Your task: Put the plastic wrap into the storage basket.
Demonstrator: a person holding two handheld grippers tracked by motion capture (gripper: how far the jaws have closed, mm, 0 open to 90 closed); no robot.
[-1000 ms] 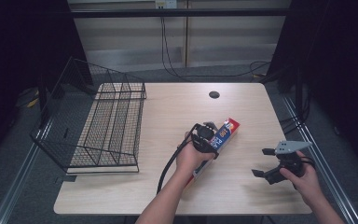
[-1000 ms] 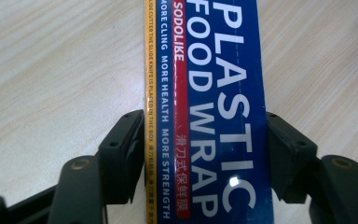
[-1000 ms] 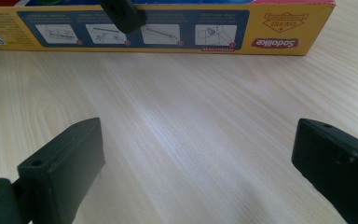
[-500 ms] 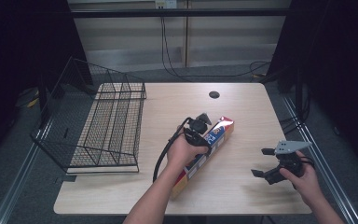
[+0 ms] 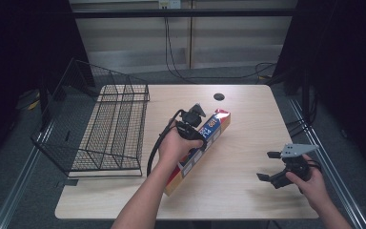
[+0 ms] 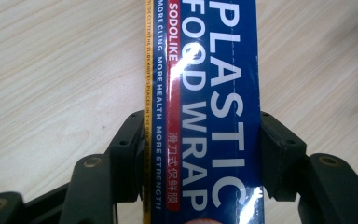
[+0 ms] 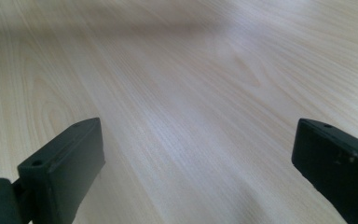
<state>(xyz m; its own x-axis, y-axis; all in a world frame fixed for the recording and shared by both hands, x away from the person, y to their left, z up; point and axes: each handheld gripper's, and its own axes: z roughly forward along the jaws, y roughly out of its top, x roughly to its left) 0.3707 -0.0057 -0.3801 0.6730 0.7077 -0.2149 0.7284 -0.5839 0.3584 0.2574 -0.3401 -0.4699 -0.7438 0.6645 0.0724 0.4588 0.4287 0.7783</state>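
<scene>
Progress: my left fingers (image 6: 200,154) are clamped across the plastic wrap box (image 5: 204,143); grasp done, carrying still left.
Box: mid-desk (image 5: 248,109), long axis toward 1 o'clock, wire rack (image 5: 109,129) at its 9 o'clock.
Right fingers (image 5: 270,165): spread, empty, at 4 o'clock.
Pose: left forearm reaches in from 6 o'clock.

The left gripper (image 5: 194,125) clamped the plastic wrap box (image 5: 205,143) (jaws on both sides); right of the box, the right gripper (image 5: 270,166) stood wide open.

wire rack (image 5: 109,129) walling the table's (image 5: 248,191) left side, bare wood right and front
</scene>
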